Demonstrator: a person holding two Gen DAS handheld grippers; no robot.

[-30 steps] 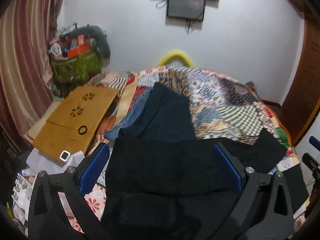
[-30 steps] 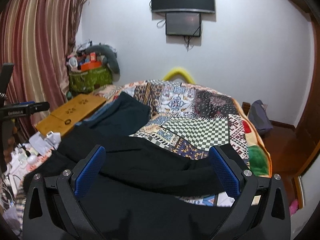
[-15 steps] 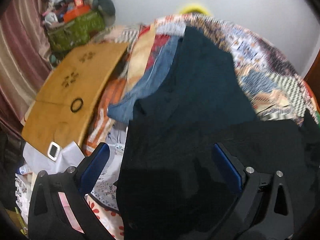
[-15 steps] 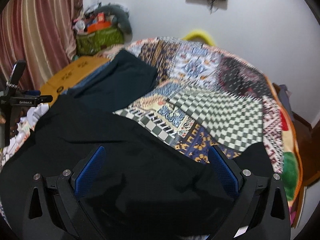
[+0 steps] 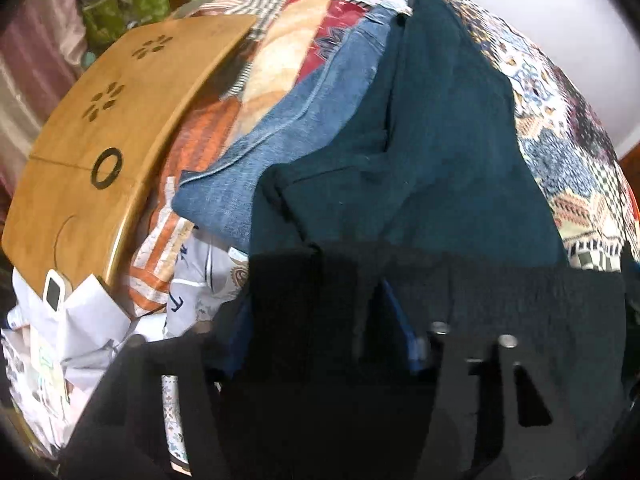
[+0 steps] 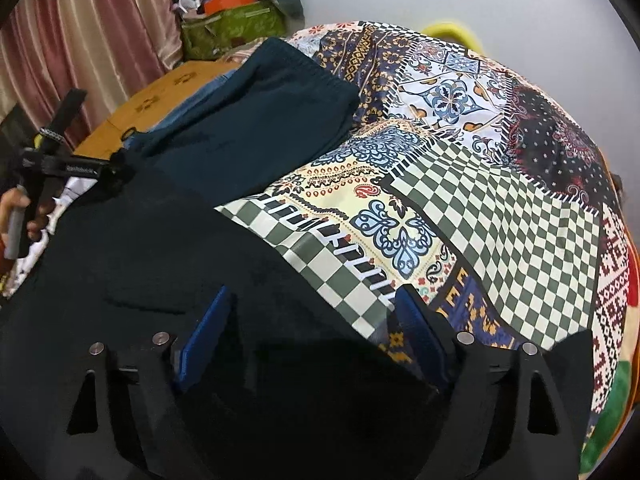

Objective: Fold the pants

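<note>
Black pants [image 6: 160,264] lie spread across the near side of a patchwork bed cover [image 6: 500,168]; they also fill the lower left wrist view [image 5: 500,320]. My left gripper [image 5: 316,304] is low over the pants, its fingers narrowed with a fold of black cloth between them. It also shows at the left of the right wrist view [image 6: 116,174], pinching the pants' edge. My right gripper [image 6: 312,312] straddles the pants' far edge, its blue pads partly closed with cloth between them.
Dark teal pants [image 5: 440,128] and blue jeans [image 5: 288,120] lie beyond the black pants. A wooden lap table [image 5: 112,120] sits on the left with a small device [image 5: 54,290] and papers. A green basket [image 6: 232,24] stands by the curtain.
Both grippers have dropped down onto the black pants and their jaws have narrowed from wide open, the left one around a fold of cloth.
</note>
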